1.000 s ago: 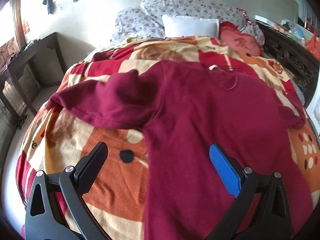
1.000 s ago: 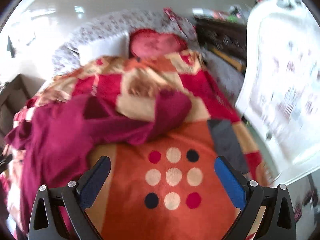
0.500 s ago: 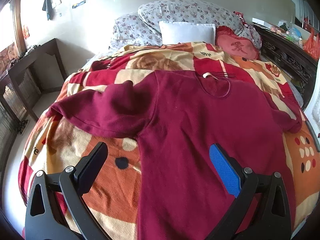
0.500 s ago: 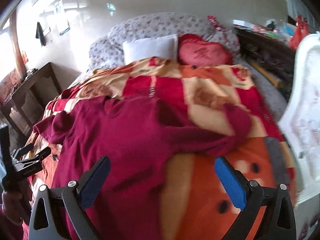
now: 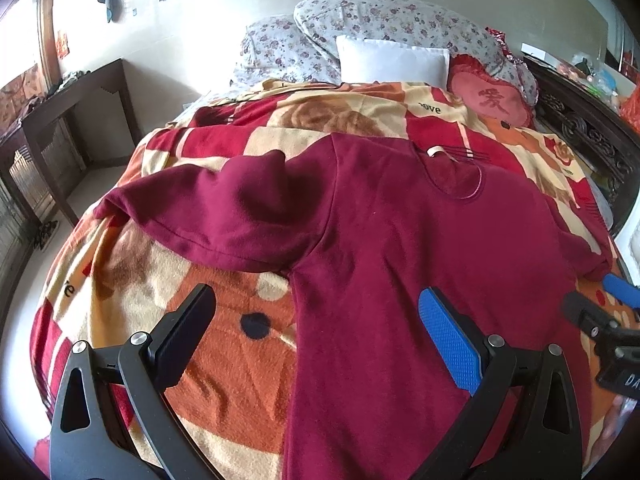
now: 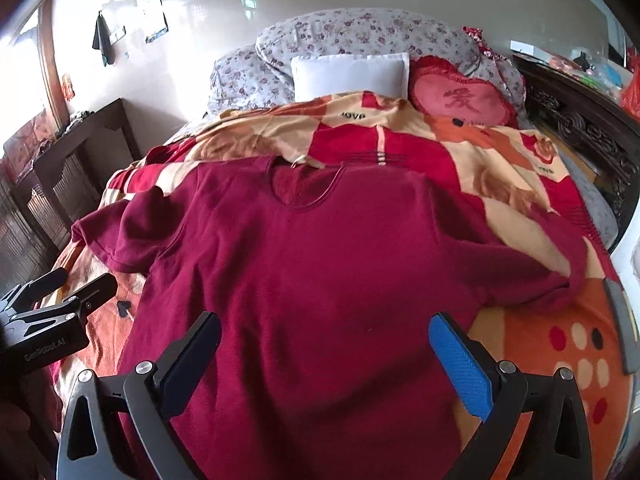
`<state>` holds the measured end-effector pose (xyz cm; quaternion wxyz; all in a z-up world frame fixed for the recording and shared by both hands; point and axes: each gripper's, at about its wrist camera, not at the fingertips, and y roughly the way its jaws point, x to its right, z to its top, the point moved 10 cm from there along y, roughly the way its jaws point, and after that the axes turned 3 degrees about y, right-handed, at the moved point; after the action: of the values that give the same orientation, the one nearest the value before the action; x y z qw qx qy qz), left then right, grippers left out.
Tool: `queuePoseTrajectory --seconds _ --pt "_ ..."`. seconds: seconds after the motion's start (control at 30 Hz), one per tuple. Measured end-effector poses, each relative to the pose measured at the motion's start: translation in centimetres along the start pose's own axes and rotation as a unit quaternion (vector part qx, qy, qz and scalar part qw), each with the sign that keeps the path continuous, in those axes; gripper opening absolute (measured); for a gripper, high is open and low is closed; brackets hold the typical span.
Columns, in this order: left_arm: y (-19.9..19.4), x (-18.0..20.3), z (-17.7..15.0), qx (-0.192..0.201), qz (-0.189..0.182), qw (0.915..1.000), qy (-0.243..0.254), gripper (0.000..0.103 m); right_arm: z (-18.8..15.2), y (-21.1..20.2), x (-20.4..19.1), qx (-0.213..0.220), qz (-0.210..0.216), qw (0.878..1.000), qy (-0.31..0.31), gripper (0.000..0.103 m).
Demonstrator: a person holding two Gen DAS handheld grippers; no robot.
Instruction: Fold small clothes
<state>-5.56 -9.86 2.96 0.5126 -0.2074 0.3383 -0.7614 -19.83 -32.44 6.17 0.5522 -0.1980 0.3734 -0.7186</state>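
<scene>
Left wrist: left gripper (image 5: 316, 340) jaws apart, empty, above maroon sweater (image 5: 400, 248) spread flat on patterned blanket (image 5: 224, 344); right wrist: right gripper (image 6: 326, 360) jaws apart, empty, over sweater hem, white pillow (image 6: 350, 76) beyond.

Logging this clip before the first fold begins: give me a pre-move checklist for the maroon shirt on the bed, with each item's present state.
1. Left gripper open and holding nothing: ok.
2. Right gripper open and holding nothing: ok.
3. Maroon shirt lying front up, neckline toward the pillows: ok.
4. Left sleeve flat: not ok, it is humped and rumpled.
5. Right sleeve flat: not ok, its end is bunched.
6. Bottom hem straight: cannot tell, it lies below both views.
7. Blanket smooth under the shirt: cannot tell.
</scene>
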Motion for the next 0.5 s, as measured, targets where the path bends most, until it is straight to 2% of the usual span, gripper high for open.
queuePoseTrajectory --seconds 0.5 --pt "0.1 -0.14 -0.37 -0.007 0.0 1.0 -0.006 0.102 -0.66 0.48 -0.72 -0.012 -0.005 1.0 0.001 0.103"
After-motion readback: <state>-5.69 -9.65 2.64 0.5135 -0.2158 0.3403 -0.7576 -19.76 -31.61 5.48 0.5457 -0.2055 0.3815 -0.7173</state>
